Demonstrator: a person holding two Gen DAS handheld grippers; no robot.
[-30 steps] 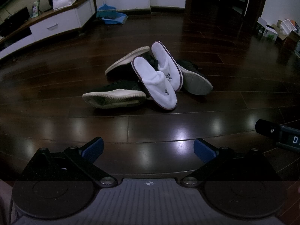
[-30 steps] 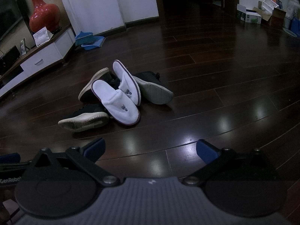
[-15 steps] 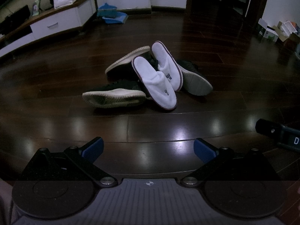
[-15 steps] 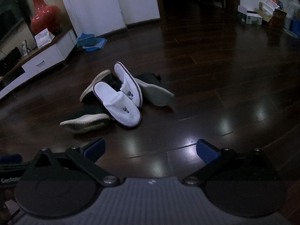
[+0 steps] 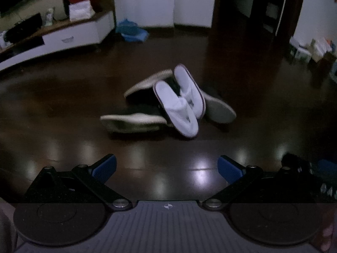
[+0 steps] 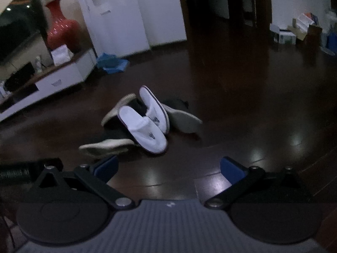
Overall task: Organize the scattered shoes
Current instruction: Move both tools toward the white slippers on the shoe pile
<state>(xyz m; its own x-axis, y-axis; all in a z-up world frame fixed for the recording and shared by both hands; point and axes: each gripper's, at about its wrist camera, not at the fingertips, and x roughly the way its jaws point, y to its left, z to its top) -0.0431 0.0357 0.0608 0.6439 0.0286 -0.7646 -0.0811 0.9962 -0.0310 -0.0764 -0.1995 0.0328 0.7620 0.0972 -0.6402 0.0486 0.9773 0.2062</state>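
On dark wood floor (image 5: 63, 109), well out from the white cabinet (image 6: 54, 82): two white slippers (image 5: 179, 105) crossed atop dark sneakers (image 5: 132, 122), one sneaker (image 6: 185, 122) tipped sole-up on the side away from the cabinet. Still a jumble, nothing paired or lined up, so sorting remains. Left gripper (image 5: 166, 168) spread wide, empty, short of the heap. Right gripper (image 6: 168, 168) likewise spread, empty, on the heap's side away from the cabinet. Red vase (image 6: 61, 27) atop that cabinet.
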